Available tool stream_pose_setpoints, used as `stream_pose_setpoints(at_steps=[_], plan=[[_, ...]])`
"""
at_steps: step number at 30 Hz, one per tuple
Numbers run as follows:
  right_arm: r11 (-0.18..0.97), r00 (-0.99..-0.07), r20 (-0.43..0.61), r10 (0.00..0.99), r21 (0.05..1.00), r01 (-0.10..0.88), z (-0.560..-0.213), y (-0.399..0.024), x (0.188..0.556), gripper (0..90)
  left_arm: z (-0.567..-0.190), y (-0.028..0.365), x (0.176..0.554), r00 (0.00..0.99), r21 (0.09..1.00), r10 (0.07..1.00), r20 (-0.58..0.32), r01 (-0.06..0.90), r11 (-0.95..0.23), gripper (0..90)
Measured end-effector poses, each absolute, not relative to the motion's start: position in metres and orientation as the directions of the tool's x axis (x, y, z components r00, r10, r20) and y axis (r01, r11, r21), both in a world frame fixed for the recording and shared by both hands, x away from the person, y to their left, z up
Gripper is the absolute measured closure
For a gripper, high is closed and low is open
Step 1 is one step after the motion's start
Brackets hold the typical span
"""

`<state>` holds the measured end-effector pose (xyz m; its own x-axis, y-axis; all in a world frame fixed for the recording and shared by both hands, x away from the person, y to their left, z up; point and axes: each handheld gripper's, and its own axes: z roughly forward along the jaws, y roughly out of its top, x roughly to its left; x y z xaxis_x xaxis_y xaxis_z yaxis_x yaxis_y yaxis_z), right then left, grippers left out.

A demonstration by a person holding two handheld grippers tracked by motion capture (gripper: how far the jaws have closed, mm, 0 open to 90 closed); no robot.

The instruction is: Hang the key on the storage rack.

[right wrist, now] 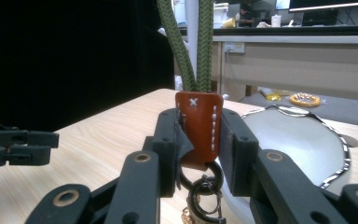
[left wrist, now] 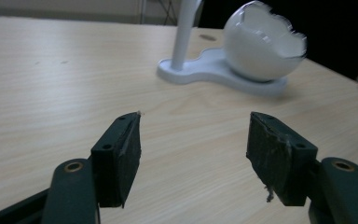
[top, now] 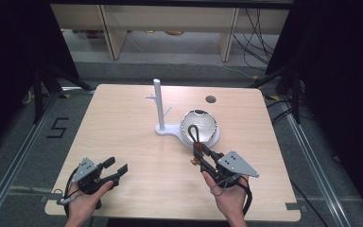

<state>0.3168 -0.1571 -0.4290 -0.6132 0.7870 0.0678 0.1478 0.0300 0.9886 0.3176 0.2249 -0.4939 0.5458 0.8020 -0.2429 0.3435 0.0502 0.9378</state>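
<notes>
My right gripper (top: 199,152) (right wrist: 199,140) is shut on the brown leather tab (right wrist: 200,126) of a keychain (top: 196,142). The keychain's green rope loop (right wrist: 205,46) (top: 193,132) rises from the tab and lies over the rim of a white eggshell-shaped bowl (top: 199,126) (right wrist: 298,144). Black metal rings (right wrist: 205,191) hang under the tab. The bowl sits on the base of a white peg stand (top: 159,106) (left wrist: 184,37) at mid-table. My left gripper (top: 116,165) (left wrist: 193,140) is open at the front left, low over the wood, with nothing between its jaws.
The light wooden table (top: 123,123) has a round cable hole (top: 211,99) at the back right. Dark curtains and tripod legs flank it. Cabinets and cables lie on the floor beyond the far edge. The left gripper (right wrist: 14,147) appears at the left in the right gripper view.
</notes>
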Motion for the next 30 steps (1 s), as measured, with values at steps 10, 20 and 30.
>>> stream_pose_setpoints(at_steps=[10, 20, 30], plan=[[0.021, -0.633, 0.085, 0.769, 0.987, 0.159, -0.428, -0.141, 0.32, 71.1, -0.447, 0.181, 0.321, 0.698, 0.954, 0.672, -0.247, 0.295, 0.044, 42.8], [0.024, -0.651, 0.088, 0.754, 0.987, 0.161, -0.43, -0.13, 0.321, 71.0, -0.415, 0.141, 0.34, 0.773, 0.954, 0.578, -0.261, 0.299, 0.03, 53.9], [0.032, -0.665, 0.065, 0.744, 0.991, 0.132, -0.434, -0.122, 0.323, 71.0, -0.405, 0.118, 0.351, 0.805, 0.958, 0.533, -0.261, 0.284, 0.041, 64.5]])
